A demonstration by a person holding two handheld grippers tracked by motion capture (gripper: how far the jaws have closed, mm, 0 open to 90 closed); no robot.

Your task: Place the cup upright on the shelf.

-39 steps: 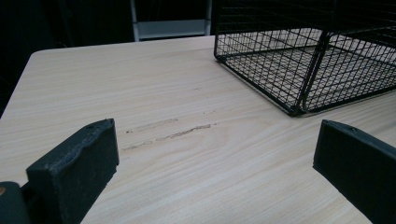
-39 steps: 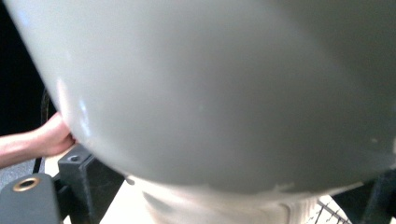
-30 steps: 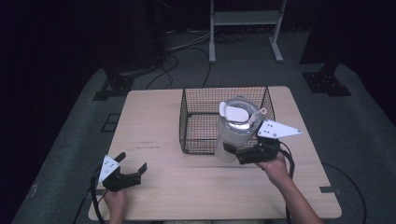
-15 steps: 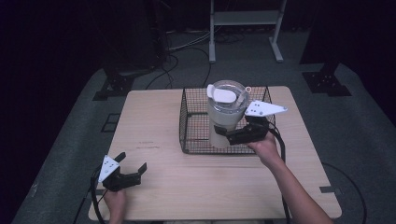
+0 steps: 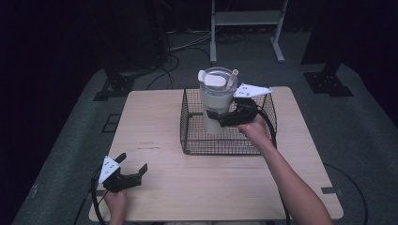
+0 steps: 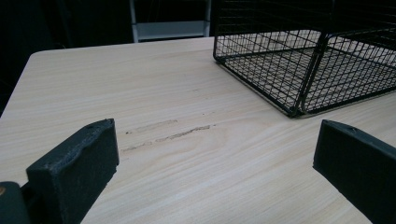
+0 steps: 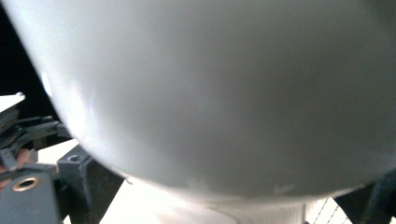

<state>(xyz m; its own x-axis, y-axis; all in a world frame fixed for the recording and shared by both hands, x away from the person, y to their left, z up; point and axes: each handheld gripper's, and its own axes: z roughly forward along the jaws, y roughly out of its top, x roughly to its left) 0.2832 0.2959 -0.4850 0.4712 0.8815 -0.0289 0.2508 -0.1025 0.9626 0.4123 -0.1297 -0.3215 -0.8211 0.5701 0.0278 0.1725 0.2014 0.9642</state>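
Nearest the person, the left hand-held gripper (image 5: 133,171) rests low at the front left corner of the pale wooden desk (image 5: 155,122), its jaws spread wide with nothing between them — in the left gripper view the two black pads (image 6: 74,165) frame bare wood grain and a few faint scuff marks (image 6: 161,133). It lies well apart from the work. Farther in, the right hand-held gripper (image 5: 217,117) is clamped on the lower body of a tall cream-white tumbler with a clear lid and a straw (image 5: 215,105), holding it upright. The tumbler hangs over the black wire mesh basket (image 5: 220,145), its base down between the basket walls; whether it touches the basket floor cannot be told. In the right gripper view the tumbler's pale wall (image 7: 219,93) sits right against the lens. Beyond the desk stands a grey metal rack (image 5: 244,21) on the dark floor.
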